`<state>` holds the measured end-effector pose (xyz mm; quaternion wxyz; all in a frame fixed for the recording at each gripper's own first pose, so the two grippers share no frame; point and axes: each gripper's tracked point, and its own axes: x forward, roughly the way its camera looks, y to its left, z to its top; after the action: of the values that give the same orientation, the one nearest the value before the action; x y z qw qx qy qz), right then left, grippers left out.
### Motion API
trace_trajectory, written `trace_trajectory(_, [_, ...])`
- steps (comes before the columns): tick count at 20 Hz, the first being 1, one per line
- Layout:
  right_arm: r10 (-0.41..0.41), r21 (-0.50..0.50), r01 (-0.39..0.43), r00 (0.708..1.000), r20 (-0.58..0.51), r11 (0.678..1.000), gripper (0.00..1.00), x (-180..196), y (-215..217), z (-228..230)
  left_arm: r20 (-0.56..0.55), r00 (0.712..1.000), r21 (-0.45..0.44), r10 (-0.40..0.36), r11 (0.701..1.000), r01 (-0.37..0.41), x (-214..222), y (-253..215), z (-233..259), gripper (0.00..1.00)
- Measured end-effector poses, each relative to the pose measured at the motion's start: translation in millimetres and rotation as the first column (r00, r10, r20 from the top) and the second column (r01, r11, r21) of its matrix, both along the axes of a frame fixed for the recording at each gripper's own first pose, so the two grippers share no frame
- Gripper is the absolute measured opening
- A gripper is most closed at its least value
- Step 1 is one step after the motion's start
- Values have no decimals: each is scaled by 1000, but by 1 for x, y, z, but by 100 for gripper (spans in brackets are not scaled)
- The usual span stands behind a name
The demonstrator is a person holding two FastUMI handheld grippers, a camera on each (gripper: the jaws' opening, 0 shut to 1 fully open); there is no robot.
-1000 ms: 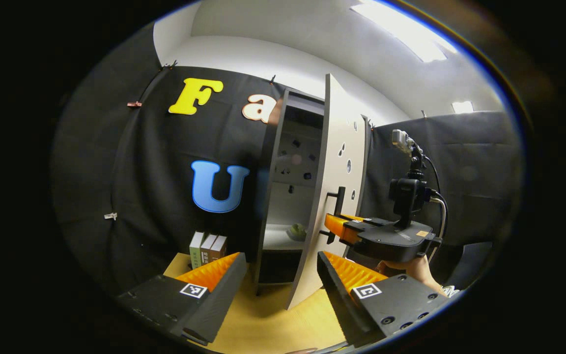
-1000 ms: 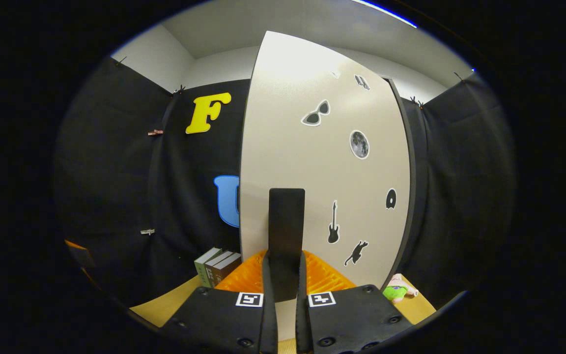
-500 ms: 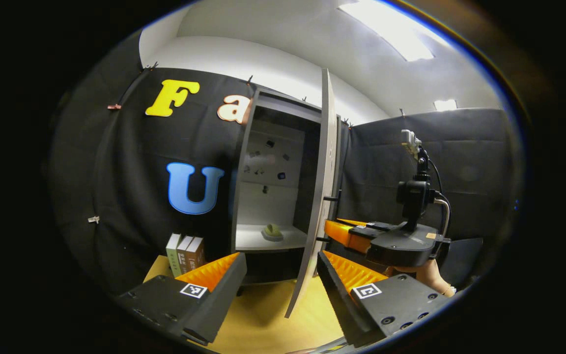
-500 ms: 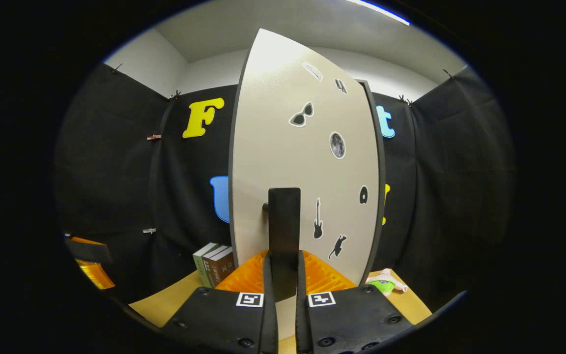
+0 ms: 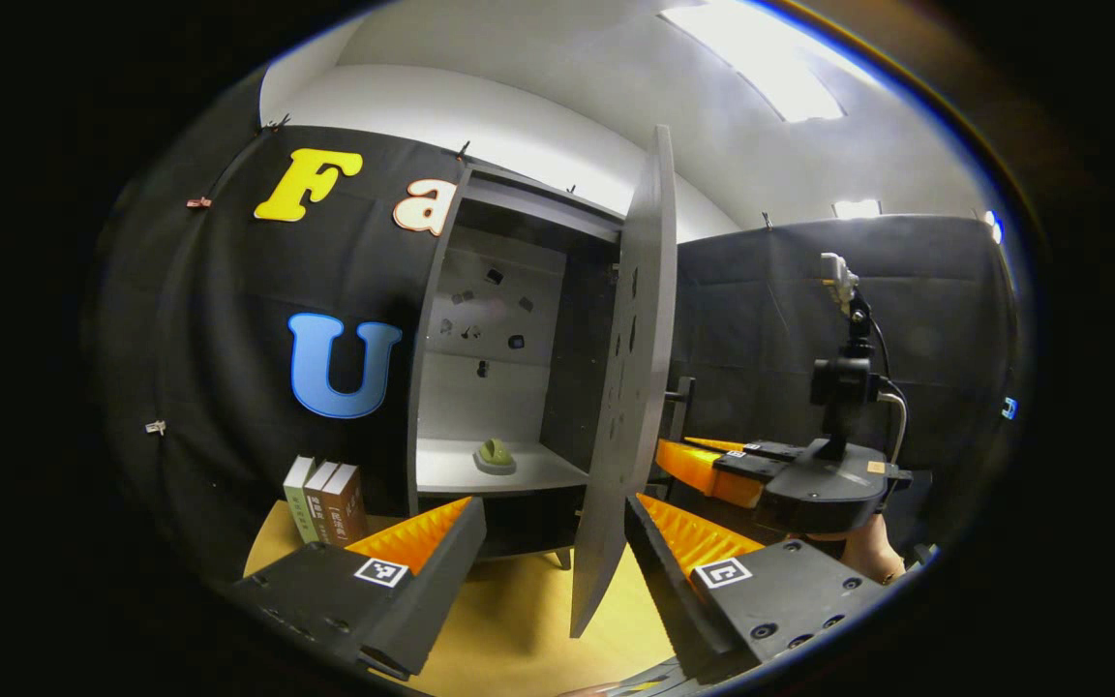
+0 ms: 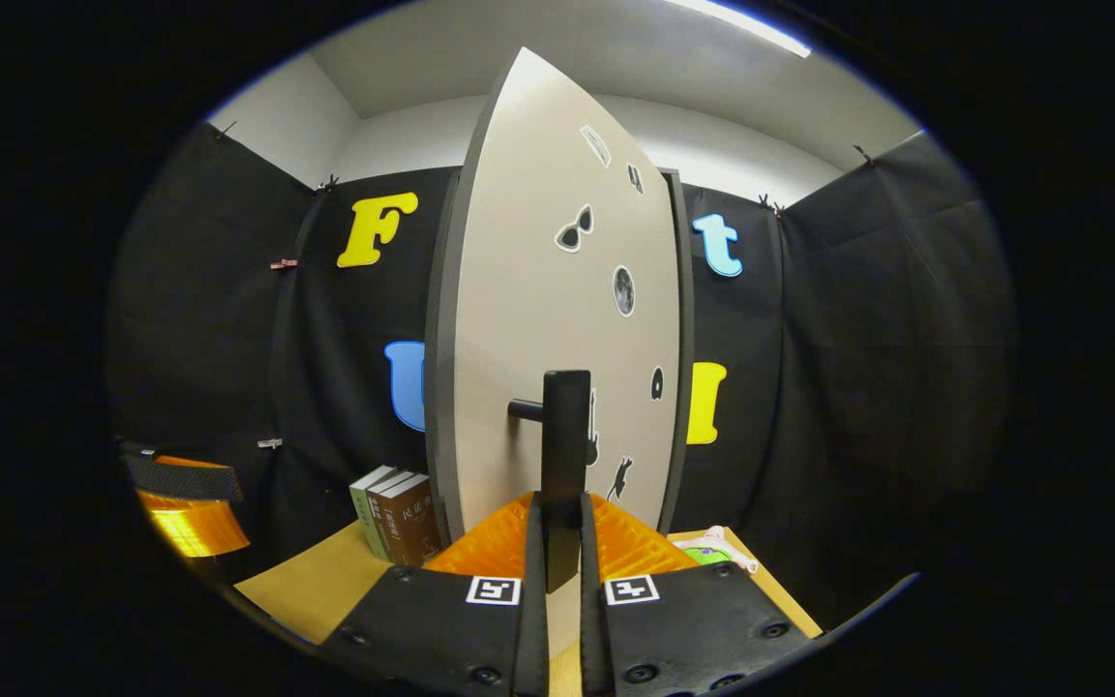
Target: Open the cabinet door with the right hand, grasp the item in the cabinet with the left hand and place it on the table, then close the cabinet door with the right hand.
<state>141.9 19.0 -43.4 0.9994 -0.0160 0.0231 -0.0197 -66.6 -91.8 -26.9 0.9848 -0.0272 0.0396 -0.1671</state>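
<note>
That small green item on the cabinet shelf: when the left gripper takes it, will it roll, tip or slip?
The green item looks low and domed on a flat base, so it probably won't roll or tip. It seems small and likely light. Its rounded top might slip between the fingers; too distant to judge stiffness. The left gripper is open, off the shelf.

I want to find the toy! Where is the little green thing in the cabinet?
In the left gripper view, the small green item sits on the pale shelf inside the open dark cabinet, left of the swung-out door.
</note>
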Motion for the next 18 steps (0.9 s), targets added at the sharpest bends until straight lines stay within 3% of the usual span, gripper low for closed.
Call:
trace_trajectory(4, [36,-13,-36,999,-23,999,17,-7,-10,1,-1,1000,-30,5,1000,-5,19,-24,1,92])
trace_trajectory(5, [37,-31,-38,999,-29,999,17,-8,-14,-1,-1,1000,-35,1,999,-1,25,-32,1,87])
trace_trajectory(7, [36,-46,-37,999,-34,998,17,-10,-23,-1,4,1000,-26,8,1000,-8,34,-43,1,92])
trace_trajectory(12, [52,-14,-53,998,-24,999,17,-14,-37,2,5,1000,-20,17,1000,-17,54,-69,-3,92])
trace_trajectory(14, [53,-7,-53,998,-16,999,12,-15,-44,2,4,1000,-12,22,1000,-22,61,-78,-4,92])
trace_trajectory(16, [53,2,-53,999,-13,999,17,-15,-50,4,4,1000,-2,29,1000,-29,68,-85,-5,87])
trace_trajectory(17, [54,3,-54,999,-9,999,16,-14,-53,4,6,999,2,35,999,-35,72,-90,-4,92])
trace_trajectory(18, [53,2,-53,999,-5,999,16,-14,-57,4,9,999,5,43,999,-43,77,-94,-5,87])
